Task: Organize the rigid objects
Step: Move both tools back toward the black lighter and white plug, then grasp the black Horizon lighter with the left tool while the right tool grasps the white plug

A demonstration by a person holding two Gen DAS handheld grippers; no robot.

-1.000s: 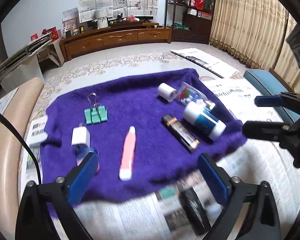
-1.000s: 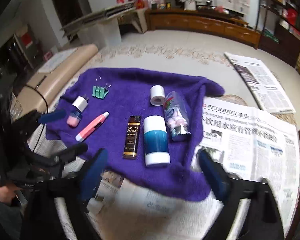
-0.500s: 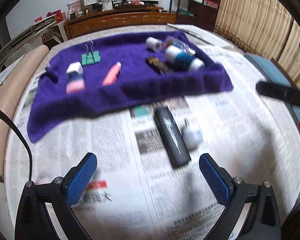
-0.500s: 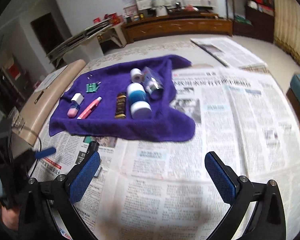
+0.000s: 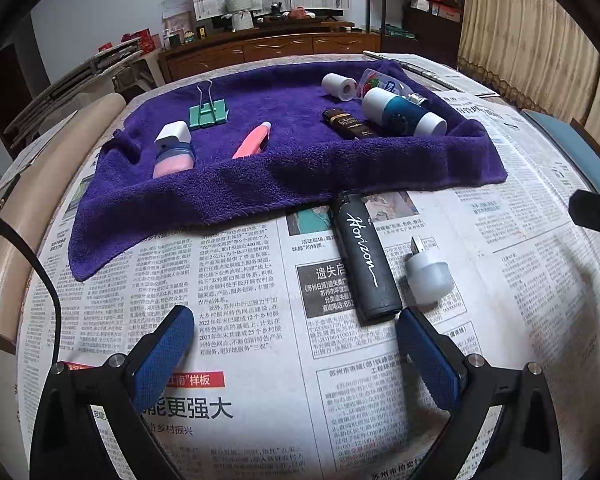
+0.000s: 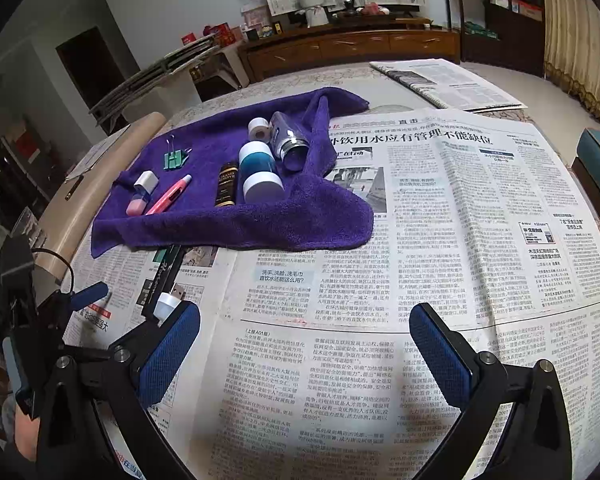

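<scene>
Left claw point(image 5: 294, 332): released, blue pads spread wide, nothing between them; held low over the newspaper point(image 5: 228, 280).
Right claw point(image 6: 304, 332): released, pads wide apart, empty; over open newsprint to the right of the objects.
Bench: covered by newspaper sheets; bench surface itself not visible under them.
Black tube point(image 5: 364, 256): lies flat on the newspaper just ahead of the left claw's right pad; white script lettering on its side; far end touches or slips under the towel edge.
White USB plug point(image 5: 426, 274): lies on the newspaper just beside the black tube, to its right; metal connector points away from the camera.
Purple towel point(image 5: 260, 184): spread on the newspaper beyond the tube; near edge rumpled.
Pink bottle point(image 5: 174, 152): on the towel, left side, white cap.
Pink pen point(image 5: 252, 140): on the towel, right of the pink bottle.
Green binder clip point(image 5: 208, 114): on the towel, behind the pink bottle.
Brown box point(image 5: 350, 124): on the towel, beside the blue-and-white container point(image 5: 402, 116).
White roll point(image 5: 339, 86): far end of the towel, next to a clear packet point(image 5: 380, 82).
</scene>
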